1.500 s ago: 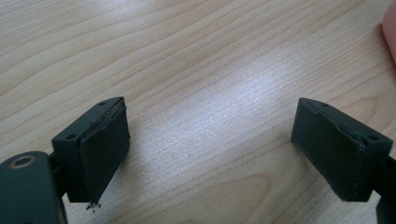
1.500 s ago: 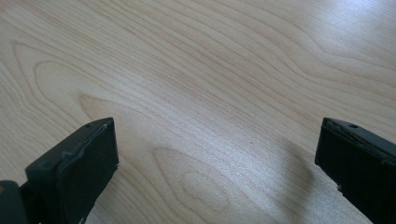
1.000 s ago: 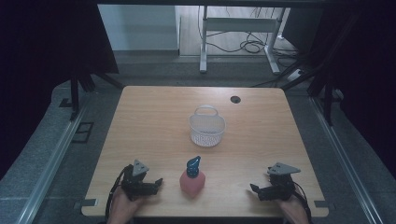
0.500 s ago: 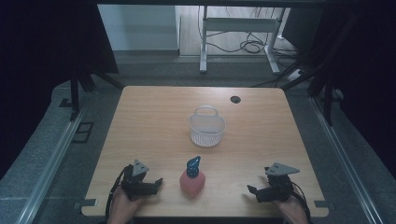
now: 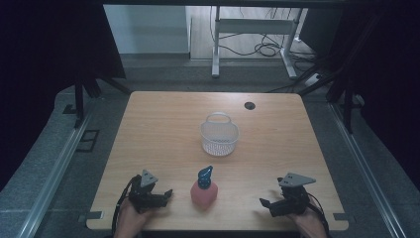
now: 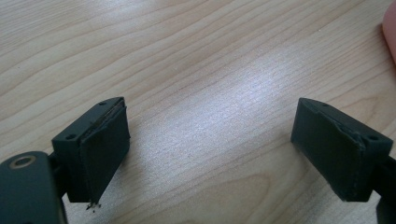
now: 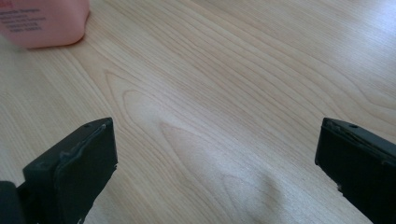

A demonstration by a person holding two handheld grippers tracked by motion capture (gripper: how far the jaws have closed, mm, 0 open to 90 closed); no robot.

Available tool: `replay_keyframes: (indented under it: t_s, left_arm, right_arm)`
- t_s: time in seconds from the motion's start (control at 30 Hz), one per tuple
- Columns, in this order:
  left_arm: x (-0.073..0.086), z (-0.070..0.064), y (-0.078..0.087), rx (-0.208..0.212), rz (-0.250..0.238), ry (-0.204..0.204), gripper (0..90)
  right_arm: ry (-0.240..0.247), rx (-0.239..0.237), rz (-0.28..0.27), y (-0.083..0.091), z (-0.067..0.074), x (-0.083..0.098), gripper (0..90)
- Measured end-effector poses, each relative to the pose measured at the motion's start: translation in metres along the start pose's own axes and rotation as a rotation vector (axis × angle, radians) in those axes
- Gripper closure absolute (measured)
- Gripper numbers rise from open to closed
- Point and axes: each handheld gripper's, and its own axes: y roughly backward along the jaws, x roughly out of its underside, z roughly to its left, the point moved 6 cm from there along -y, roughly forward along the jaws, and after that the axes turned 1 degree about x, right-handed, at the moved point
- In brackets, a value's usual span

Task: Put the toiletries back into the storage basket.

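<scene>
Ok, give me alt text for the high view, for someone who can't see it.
A pink bottle with a blue cap stands near the wooden table's front edge, between the open left gripper and open right gripper. A white mesh basket sits mid-table behind it.

— What's the bottle [image 5: 203, 191] like?
— Pink, squat, with a blue pump top, standing upright.
— Where?
— Near the table's [image 5: 148, 129] front edge, about midway across, well short of the basket [image 5: 219, 135].

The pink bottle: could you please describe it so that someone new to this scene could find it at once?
Start at the wooden table and go to its near edge. Between the left gripper and right gripper stands the pink bottle, nearer than the white mesh basket. Its blue cap sets it apart.
</scene>
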Motion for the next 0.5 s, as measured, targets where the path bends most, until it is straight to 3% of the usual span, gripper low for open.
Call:
replay_keyframes:
  t_s: [0.5]
  left_arm:
    - [0.0, 0.0, 0.0, 0.0, 0.0, 0.0, 11.3]
  right_arm:
    - [0.007, -0.056, -0.01, -0.002, 0.015, -0.011, 0.0]
